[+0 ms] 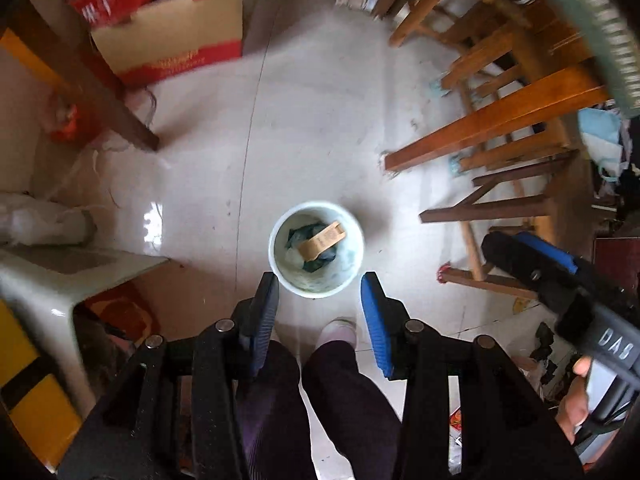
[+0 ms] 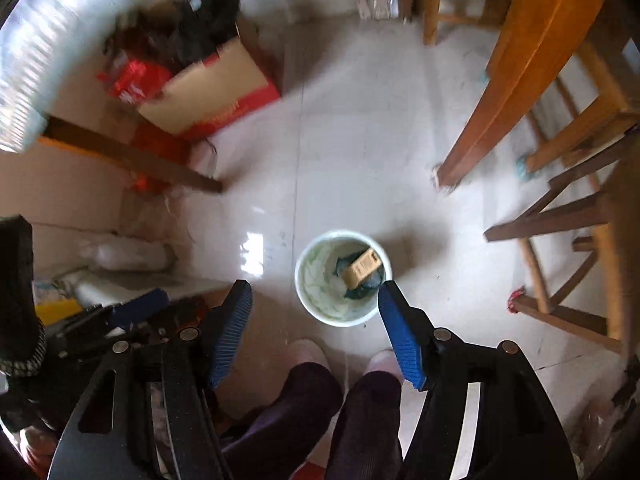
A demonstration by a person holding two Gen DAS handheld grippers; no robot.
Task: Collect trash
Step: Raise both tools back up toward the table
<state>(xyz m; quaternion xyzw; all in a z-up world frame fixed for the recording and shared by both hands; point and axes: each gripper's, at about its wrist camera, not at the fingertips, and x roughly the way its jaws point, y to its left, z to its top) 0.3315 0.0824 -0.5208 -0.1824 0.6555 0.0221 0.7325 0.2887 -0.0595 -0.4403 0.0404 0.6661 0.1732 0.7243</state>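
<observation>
I am looking down over a pale tiled floor — glossy, catching window glare, with a grout line running from twelve toward six. Wooden chairs are crowding the two-to-four o'clock side, a cardboard box with red print is sitting at eleven, and a dark table leg is slanting in at ten. A light plastic stool is standing at eight.

The white trash bucket is sitting on the floor near the centre of the left view, just beyond my feet. It is already holding a tan paper strip and some dark green wrapping, so I am judging that at least part of the collecting is done. Whether more litter is waiting elsewhere, I cannot tell; small scraps seem to be lying near the chair legs at four o'clock.

My left gripper is hanging above the bucket with its pads parted and nothing between them. My right gripper is standing wider apart — also carrying nothing.
</observation>
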